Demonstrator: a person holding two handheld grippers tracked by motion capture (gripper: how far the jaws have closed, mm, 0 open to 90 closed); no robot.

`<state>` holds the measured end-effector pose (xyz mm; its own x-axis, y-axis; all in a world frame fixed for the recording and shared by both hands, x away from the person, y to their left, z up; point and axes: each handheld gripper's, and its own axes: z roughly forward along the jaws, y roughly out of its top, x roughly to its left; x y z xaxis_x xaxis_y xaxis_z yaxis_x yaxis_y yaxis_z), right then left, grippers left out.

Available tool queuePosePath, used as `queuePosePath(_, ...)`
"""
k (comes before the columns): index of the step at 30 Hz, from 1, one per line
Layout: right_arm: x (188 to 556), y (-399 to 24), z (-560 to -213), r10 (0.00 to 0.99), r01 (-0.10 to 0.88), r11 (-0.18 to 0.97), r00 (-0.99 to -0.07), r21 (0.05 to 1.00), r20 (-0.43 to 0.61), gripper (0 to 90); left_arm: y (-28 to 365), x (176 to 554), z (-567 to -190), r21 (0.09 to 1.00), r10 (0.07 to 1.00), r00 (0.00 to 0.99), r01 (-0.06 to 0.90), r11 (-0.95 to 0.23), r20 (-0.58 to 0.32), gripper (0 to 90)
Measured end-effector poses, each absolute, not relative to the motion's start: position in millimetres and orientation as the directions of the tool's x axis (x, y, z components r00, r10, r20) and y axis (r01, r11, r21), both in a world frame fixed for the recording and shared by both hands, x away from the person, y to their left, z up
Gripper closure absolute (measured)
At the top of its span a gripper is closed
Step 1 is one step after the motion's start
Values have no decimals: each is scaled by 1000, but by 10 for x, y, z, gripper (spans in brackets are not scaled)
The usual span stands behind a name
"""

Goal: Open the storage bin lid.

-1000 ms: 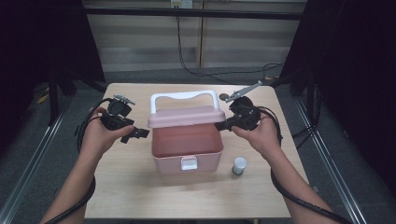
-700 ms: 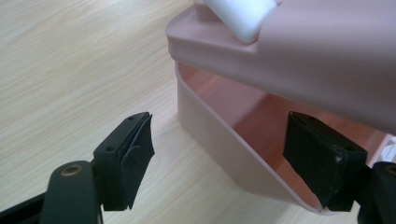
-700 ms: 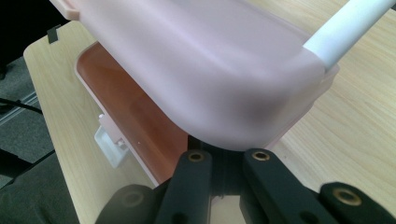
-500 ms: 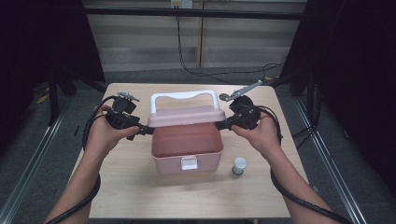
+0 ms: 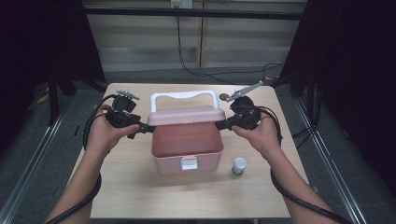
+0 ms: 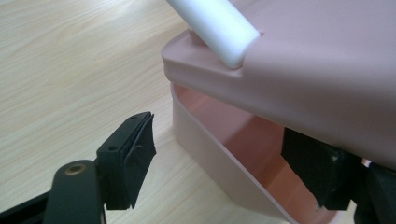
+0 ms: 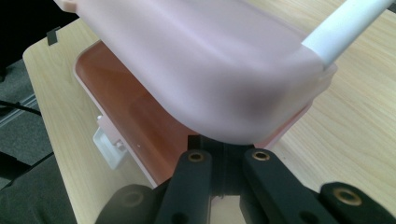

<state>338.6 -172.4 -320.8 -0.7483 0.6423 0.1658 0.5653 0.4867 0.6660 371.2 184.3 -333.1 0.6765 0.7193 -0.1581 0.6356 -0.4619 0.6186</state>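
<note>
A pink box (image 5: 187,147) sits mid-table, its lid (image 5: 186,114) raised between the 2 grippers. The left gripper (image 5: 148,129) meets the lid's left edge; its jaws gape, 1 outside the box wall, 1 inside under the lid. The right gripper (image 5: 220,124), jaws pressed together, sits beneath the lid's right edge. A small bottle (image 5: 239,165) stands right of the box.

Even overhead light on the table (image 5: 140,196), dark surroundings, soft focus in close-ups, slight lid (image 7: 196,60) glare.
</note>
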Motion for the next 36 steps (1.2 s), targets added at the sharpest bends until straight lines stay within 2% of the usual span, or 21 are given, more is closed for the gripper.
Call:
queuePosePath(10,3362,-1831,-3366,651,587,473,-735,657,188,900,1846,3717,-3254,631,721,674,632,-451,-160,263)
queuePosePath(27,3298,-1739,-3638,623,575,520,-761,632,180,900,1809,3779,-3118,641,728,667,630,-439,-157,274)
queuePosePath(36,3283,-1732,-3704,618,573,533,-766,623,175,900,1783,3807,-3054,652,733,666,618,-440,-136,321)
